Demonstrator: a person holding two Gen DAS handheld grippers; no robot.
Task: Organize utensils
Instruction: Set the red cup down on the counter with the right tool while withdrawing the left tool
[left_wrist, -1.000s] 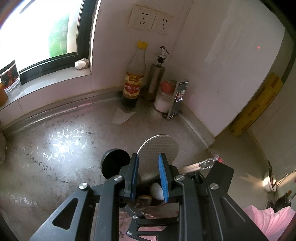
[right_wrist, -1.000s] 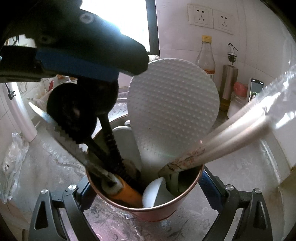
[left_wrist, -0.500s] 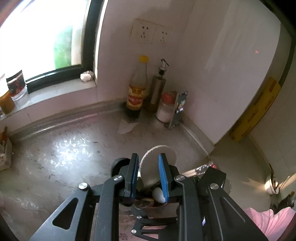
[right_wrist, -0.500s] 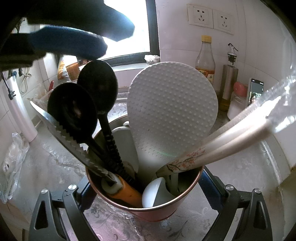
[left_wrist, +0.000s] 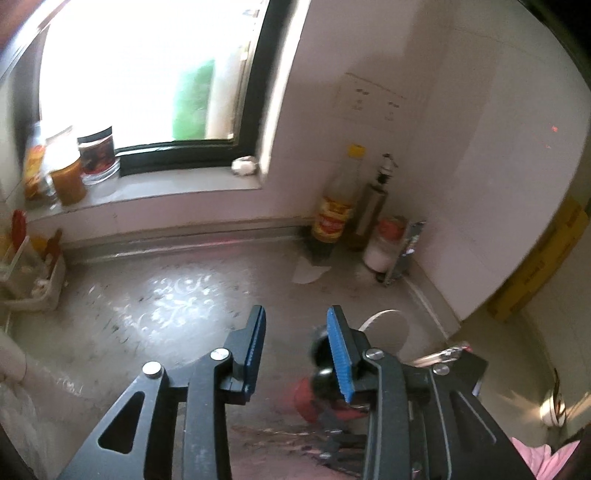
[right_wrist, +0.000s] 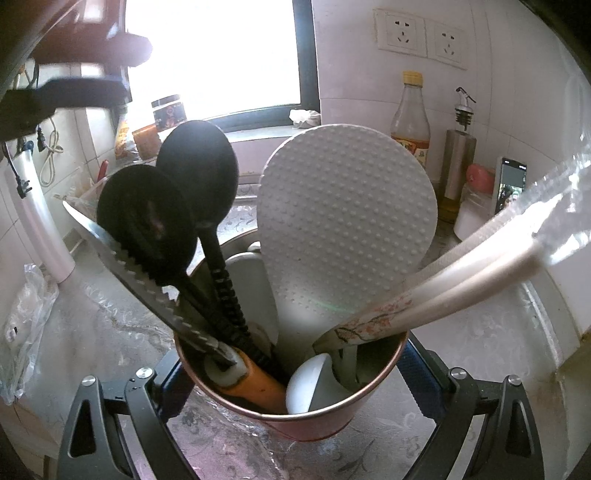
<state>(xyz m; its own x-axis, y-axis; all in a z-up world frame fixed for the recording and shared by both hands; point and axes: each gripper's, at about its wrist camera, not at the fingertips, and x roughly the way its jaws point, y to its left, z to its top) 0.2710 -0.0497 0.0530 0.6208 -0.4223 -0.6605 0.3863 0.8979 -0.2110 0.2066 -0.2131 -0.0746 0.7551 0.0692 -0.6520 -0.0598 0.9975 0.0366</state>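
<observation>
Now — left gripper (left_wrist: 295, 347) (empty) opening | right gripper (right_wrist: 291, 373) clamps cup (right_wrist: 314, 424)

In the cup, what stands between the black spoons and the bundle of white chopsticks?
The white dimpled rice paddle stands between the black spoons and the wrapped white chopsticks in the cup. The right wrist view shows it.

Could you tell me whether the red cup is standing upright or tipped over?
Upright: the red cup stands on the counter between the right tongs, rim up, with spoons and a knife standing inside.
</observation>
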